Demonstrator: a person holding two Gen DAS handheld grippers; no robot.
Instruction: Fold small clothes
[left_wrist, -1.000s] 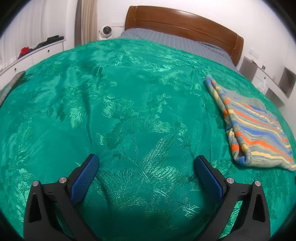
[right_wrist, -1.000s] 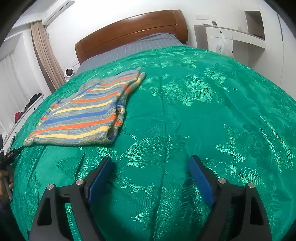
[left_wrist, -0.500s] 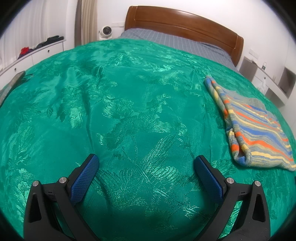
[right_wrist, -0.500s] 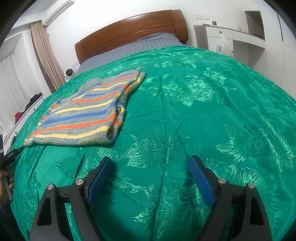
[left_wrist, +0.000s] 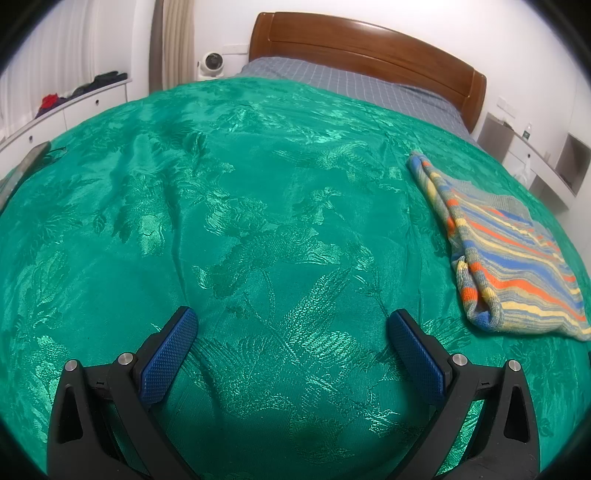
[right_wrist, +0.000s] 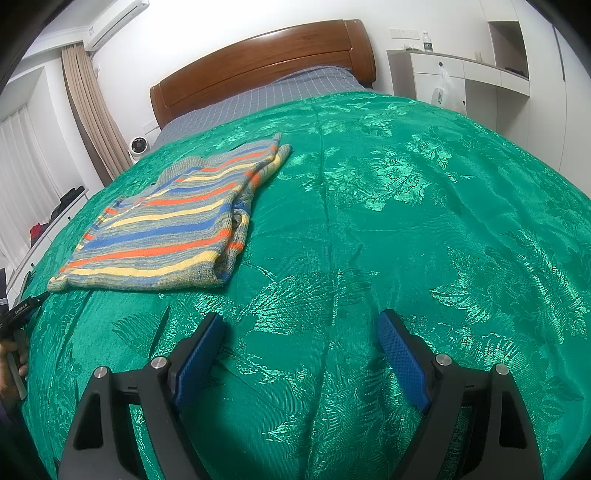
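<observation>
Striped sweater (right_wrist: 166, 229) lies between both claws — left gripper (left_wrist: 291, 332) and right gripper (right_wrist: 299, 336) spread wide, empty; long axis runs toward the headboard (right_wrist: 258, 62).

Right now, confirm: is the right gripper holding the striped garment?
No. The right gripper is open over bare green bedspread; the striped garment lies apart.

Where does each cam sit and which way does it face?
Left wrist: on the left tool, angled down over the green bedspread toward the headboard; striped garment to its right; open fingers show.
Right wrist: on the right tool, same heading; garment to its left; open fingers and a hand show.
Shared: garment, bedspread, headboard.
</observation>
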